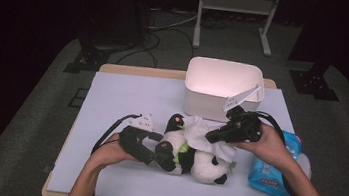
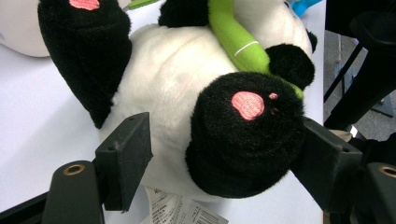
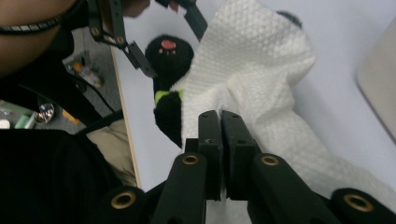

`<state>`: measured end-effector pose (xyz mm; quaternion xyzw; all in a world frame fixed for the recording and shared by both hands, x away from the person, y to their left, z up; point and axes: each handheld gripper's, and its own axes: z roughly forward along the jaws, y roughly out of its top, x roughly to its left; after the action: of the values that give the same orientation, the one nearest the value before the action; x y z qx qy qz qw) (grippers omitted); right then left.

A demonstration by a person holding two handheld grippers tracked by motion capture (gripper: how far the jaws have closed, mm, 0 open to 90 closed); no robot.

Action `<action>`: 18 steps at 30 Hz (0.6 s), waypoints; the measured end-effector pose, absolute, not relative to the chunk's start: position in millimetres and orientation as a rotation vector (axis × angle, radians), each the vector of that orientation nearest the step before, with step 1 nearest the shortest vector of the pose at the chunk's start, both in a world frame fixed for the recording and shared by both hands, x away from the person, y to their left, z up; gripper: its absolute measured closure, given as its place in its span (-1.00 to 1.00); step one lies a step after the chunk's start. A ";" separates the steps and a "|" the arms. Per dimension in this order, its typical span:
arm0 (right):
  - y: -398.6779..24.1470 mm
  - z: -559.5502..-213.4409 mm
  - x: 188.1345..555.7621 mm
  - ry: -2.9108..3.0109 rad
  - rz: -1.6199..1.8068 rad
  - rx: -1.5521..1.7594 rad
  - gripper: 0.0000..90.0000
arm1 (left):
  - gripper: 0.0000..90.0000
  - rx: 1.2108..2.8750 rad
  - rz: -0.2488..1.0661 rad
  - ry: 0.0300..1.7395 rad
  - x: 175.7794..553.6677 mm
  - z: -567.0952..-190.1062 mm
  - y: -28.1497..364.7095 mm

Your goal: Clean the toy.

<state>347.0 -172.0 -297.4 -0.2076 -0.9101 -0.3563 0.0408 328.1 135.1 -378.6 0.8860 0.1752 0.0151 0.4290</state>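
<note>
High view: a plush panda (image 1: 191, 153) lies on the table (image 1: 122, 96), just in front of the white bin (image 1: 224, 89). The left gripper (image 1: 158, 151) meets the panda's lower end, and the right gripper (image 1: 213, 135) comes in above its belly with a white wipe (image 1: 203, 132) draped there. A blue wipe pack (image 1: 274, 173) lies right of the panda.

Left gripper view: the jaws stand wide around the panda's black foot (image 2: 247, 135). The right pad presses into the fur, while the left pad sits beside the white body, so this reads as a loose steadying hold on the foot. A paper tag (image 2: 182, 210) shows under the panda.

Right gripper view: the jaws are closed tight, pinching a fold of the wipe (image 3: 261, 84), which covers the panda's body (image 3: 168, 93).

The step in hand looks like wiping the panda clean. The next move calls for dragging the pinched wipe across the fur while the left gripper keeps the panda from sliding
</note>
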 end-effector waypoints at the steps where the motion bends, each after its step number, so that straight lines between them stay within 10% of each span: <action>1: -170.2 -299.8 347.5 -2.785 -1.082 -0.637 0.91 | -0.45 2.210 0.034 0.440 328.5 -378.9 135.2; 18: -165.5 -306.0 334.2 -2.960 -0.986 -0.524 0.25 | -0.45 2.238 0.048 0.423 327.0 -377.2 130.5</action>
<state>334.2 -165.5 -306.0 -0.1655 -0.9356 -0.3117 -0.0110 327.0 130.5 -377.2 0.8923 0.1685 0.0192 0.4185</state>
